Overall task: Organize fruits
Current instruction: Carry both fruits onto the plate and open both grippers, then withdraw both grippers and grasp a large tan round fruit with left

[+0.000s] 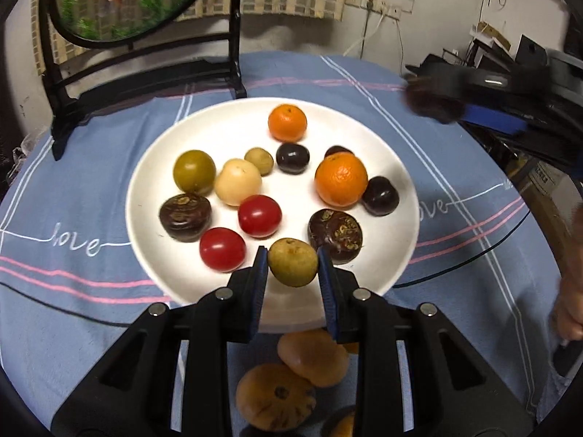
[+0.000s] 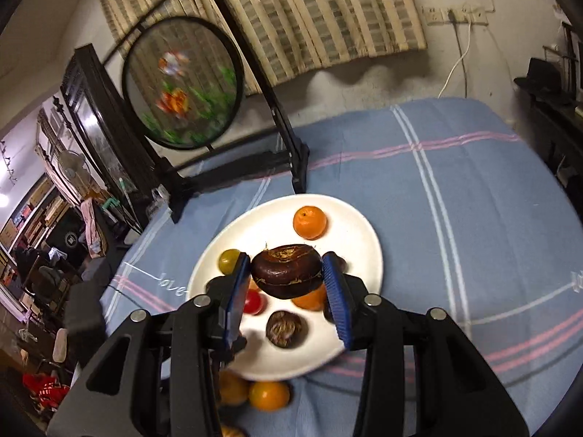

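Longan (image 1: 292,262) pinched in left gripper (image 1: 292,267) above plate (image 1: 153,196) near rim; light, thin-shelled (grip gently across middle). Right gripper (image 2: 288,273) clamps water chestnut (image 2: 288,271), hard, slick, above plate.

Cluttered home, curtain (image 2: 291,18), tablecloth (image 2: 455,189)

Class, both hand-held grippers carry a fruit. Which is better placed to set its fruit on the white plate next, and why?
Left. The left hand-held gripper holds its olive-green fruit low over the white plate's near rim. The right hand-held gripper holds its dark brown fruit apparently higher.
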`<state>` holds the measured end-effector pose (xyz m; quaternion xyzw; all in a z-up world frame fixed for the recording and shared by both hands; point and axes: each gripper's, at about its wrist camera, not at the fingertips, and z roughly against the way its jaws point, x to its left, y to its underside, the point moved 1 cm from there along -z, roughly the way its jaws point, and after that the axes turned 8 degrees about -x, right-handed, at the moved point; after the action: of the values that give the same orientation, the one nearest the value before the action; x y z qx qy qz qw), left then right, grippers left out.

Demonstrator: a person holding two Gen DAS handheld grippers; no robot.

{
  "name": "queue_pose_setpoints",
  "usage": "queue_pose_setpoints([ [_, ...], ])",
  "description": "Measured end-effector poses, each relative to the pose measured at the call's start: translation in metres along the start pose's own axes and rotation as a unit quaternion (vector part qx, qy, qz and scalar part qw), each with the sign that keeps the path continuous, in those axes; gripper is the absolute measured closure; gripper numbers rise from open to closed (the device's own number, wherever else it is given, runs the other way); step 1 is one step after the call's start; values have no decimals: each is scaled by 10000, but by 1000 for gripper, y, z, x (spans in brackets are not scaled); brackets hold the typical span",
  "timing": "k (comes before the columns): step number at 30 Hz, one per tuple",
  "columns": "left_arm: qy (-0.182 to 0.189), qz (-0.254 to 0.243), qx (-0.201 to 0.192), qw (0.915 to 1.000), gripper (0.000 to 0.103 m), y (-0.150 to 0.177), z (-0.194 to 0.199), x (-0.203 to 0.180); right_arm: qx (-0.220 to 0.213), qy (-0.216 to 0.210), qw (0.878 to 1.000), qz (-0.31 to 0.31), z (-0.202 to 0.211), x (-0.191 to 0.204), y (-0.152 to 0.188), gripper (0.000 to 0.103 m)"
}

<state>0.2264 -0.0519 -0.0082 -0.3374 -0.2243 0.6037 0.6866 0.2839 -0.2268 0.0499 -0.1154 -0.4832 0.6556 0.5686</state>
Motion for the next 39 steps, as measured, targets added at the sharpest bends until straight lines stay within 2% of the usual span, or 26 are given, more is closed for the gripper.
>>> queue_pose_setpoints([
  [8, 254, 43, 389, 9989, 75, -6, -25, 7, 429, 252, 9987, 129, -76, -9, -4, 61],
  [9, 252, 38, 413, 9988, 72, -7, -26, 7, 448, 249, 9986, 136, -80, -10, -5, 61],
  [10, 219, 27, 431, 9988, 64, -8, -27, 8, 486, 240, 9984, 142, -87, -11, -5, 61],
  [14, 284, 41, 444, 9986, 55, -10, -28, 10, 665, 230, 9974, 161, -106, -17, 0, 60],
  [15, 277, 18, 441, 9986, 49, -10, -28, 9, 694, 206, 9972, 159, -108, -18, 1, 58],
  [16, 295, 1, 445, 9986, 43, -10, -28, 7, 693, 208, 9972, 167, -107, -19, 0, 44],
  [17, 312, -21, 445, 9985, 40, -10, -27, 6, 606, 234, 9977, 170, -104, -19, -1, 31],
  [18, 304, -33, 437, 9986, 37, -9, -27, 5, 490, 231, 9984, 176, -100, -19, -4, 31],
  [22, 278, 29, 360, 9990, 37, -10, -22, 8, 176, -4, 9998, 121, -77, -10, -15, 31],
  [25, 185, 45, 156, 9997, 36, -14, -8, 12, -21, -314, 9995, -42, -47, 4, -24, 31],
  [27, 189, 103, 40, 9998, 33, -14, 3, 16, -132, -513, 9985, -130, -20, 13, -25, 28],
  [28, 178, 133, -28, 9997, 32, -11, 11, 19, -169, -551, 9982, -153, -9, 16, -24, 21],
  [29, 128, 128, -78, 9998, 31, -8, 17, 21, -197, -563, 9981, -164, 0, 19, -21, 16],
  [30, 32, 103, -142, 9998, 30, -3, 24, 23, -241, -557, 9980, -157, 15, 21, -16, 15],
  [36, -333, 140, -443, 9984, 16, 35, 62, 36, -251, -443, 9981, -340, 68, 11, 29, 15],
  [39, -417, 142, -486, 9978, 16, 52, 71, 41, -217, -484, 9963, -680, 80, -4, 57, 15],
])
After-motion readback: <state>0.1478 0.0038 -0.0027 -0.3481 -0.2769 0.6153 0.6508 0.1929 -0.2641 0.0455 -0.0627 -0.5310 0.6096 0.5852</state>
